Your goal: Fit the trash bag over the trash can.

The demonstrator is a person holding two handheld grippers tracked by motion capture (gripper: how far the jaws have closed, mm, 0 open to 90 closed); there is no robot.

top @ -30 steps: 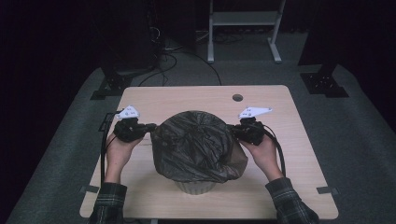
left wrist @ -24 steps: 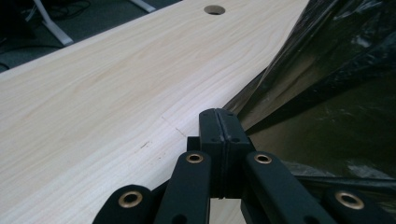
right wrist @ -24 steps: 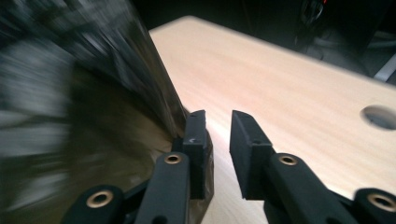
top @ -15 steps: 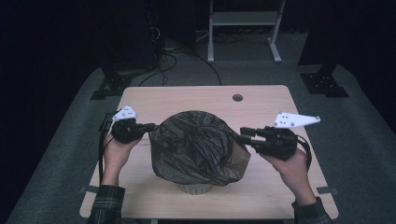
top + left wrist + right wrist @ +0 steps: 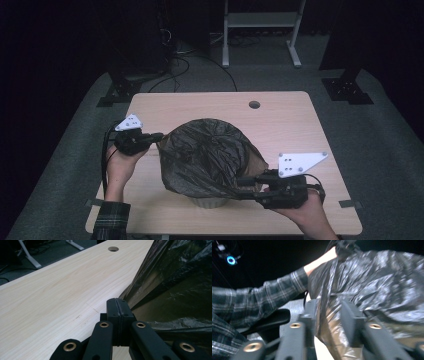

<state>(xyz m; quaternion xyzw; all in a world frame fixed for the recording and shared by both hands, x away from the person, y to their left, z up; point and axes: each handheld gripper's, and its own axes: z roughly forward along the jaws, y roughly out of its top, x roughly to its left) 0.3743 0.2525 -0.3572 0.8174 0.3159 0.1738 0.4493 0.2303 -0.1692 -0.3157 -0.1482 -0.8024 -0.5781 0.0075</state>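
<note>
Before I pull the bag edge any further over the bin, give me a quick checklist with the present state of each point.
1. Left gripper clamped on the black bag edge: ok, jaws shut with film running off beside them.
2. Right gripper pinching the bag: not ok, its jaws have just been closing but stand apart, with film between them.
3. Bag stretched between both grippers: ok, film runs taut from one to the other in the high view.
4. Bin upright on the table: ok, its pale base sits flat.
5. Bag over the bin's rim all round: cannot tell, the rim is covered.
</note>
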